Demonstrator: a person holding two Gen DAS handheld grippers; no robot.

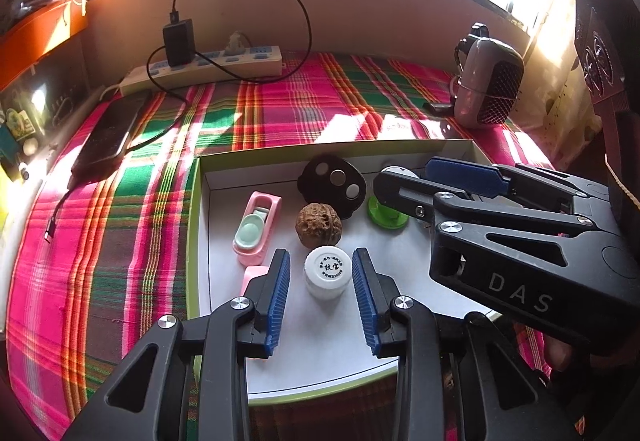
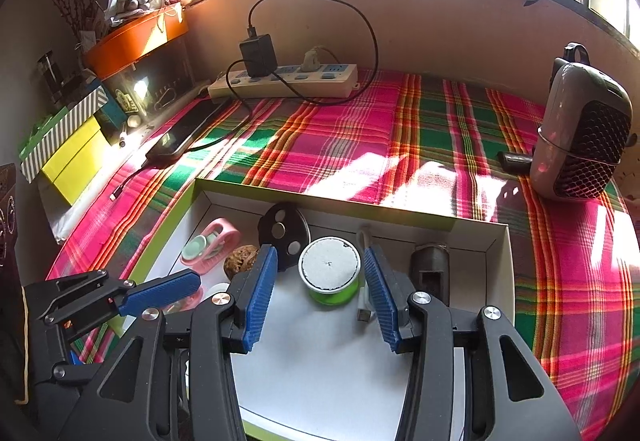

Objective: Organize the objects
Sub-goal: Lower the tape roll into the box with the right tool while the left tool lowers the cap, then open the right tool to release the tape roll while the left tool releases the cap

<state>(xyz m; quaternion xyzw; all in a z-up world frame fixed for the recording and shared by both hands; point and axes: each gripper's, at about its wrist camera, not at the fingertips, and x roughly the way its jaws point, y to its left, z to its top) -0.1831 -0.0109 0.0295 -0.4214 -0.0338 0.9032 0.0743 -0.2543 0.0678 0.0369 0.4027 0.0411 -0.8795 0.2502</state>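
- Left gripper (image 1: 321, 283): jaws spread wide, one blue pad on each side of the white bottle cap (image 1: 328, 272); a gap shows between each pad and the cap, so nothing is held.
- Right gripper (image 2: 320, 295): jaws likewise wide apart, flanking the green spool (image 2: 329, 275) without touching it; the spool's flat white top faces up.
- Shallow box (image 1: 194, 225): white inside with a lime-green rim, lying on the plaid cloth (image 1: 120, 225); all the small objects sit within it.
- Walnut (image 1: 318, 221): just behind the white bottle cap, between the pink toy toilet (image 1: 256, 229) and the green spool.
- Black disc with three holes (image 1: 332, 185): leaning near the box's far wall, behind the walnut.
- White cable (image 2: 363, 281): beside the green spool, near the right gripper's right pad; a dark cylindrical part (image 2: 430, 269) stands further right.
- Background: power strip (image 2: 284, 81) with black charger against the wall, smartphone (image 1: 110, 133) at the cloth's left edge, small fan heater (image 2: 580, 145) at right.
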